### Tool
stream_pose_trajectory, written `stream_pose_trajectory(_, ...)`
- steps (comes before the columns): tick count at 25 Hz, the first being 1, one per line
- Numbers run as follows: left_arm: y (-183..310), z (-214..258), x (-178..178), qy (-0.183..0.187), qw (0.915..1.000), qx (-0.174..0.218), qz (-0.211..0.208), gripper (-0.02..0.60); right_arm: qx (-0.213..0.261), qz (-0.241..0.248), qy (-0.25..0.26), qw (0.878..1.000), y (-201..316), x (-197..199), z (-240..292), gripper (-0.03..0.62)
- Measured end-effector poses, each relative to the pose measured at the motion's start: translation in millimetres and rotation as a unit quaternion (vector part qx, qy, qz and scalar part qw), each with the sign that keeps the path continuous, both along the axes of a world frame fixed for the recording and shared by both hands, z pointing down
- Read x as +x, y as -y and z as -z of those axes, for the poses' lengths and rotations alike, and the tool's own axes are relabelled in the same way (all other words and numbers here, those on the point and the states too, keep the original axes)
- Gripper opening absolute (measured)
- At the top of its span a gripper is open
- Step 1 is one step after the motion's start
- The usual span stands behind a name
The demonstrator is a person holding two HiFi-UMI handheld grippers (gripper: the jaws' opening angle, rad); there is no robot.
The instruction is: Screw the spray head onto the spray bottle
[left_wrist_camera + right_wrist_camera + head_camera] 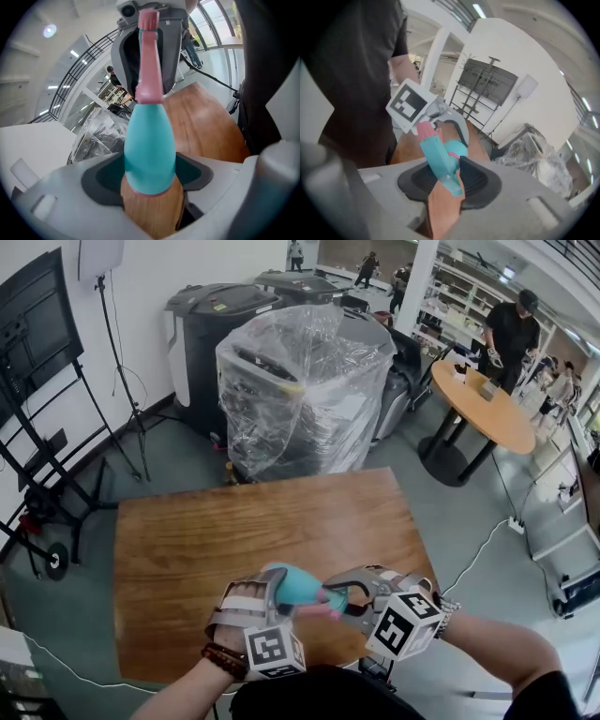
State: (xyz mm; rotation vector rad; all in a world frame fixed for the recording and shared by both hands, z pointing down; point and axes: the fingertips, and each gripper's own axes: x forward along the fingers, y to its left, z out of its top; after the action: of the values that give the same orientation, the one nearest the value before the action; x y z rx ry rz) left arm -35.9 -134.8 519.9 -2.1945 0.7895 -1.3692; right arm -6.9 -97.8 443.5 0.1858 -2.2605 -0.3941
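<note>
Left tool (277,589) clenched on teal plastic spray bottle (150,150); right tool (349,601) grasps pink-and-teal spray head (438,154). Risk: a tilted head could cross-thread and jam.

We see the spray bottle (150,154) as smooth teal plastic with a soft, even sheen. The spray head (438,157) is smooth plastic too, teal with a pink part.

The left gripper (150,185) has a matt, light grey plastic shell, and its pads (103,180) look dark, dull and rubbery. On the right gripper (447,180) the dark pads (479,182) show fine ribs. Its marker cube (405,622) is matt white with black printed squares.

The table (234,531) is brown wood with clear grain and a low satin shine. Far behind it, clear film (300,381) wraps a stack, glossy and crinkled. The round table (487,409) at far right has a smooth, pale wood-look top. The floor (187,465) is smooth grey-green.
</note>
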Motion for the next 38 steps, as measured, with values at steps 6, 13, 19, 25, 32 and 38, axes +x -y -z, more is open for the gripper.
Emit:
stream_pose_trajectory(6, 7, -11, -9, 0.037, 0.999, 0.022, 0.016, 0.356, -0.268, -0.254, 0.125, 0.921, 23, 6, -23, 0.118)
stream_pose_trajectory(13, 9, -21, -11, 0.057, 0.9978, 0.019, 0.029, 0.354, -0.512, -0.432, 0.246, 0.701, 32, 13, -35, 0.118)
stream_pose_trajectory(19, 3, -23, 5, -0.001, 0.9995, -0.011, 0.028, 0.356, -0.463, -0.382, 0.217, 0.77, 22, 7, -26, 0.22)
stream_pose_trajectory(25, 8, -21, 0, -0.035, 0.9982, -0.028, 0.04, 0.356, -0.43, -0.353, 0.207, 0.805, 19, 15, -14, 0.25)
stream_pose_trajectory(32, 13, -21, -10, -0.067, 0.9958, -0.039, 0.049, 0.357, -0.363, -0.285, 0.138, 0.876, 1, 34, -2, 0.25)
stream_pose_trajectory(38, 12, -25, -14, -0.056, 0.9973, -0.038, 0.029, 0.357, 0.057, -0.037, -0.056, 0.996, 0, 26, 27, 0.23)
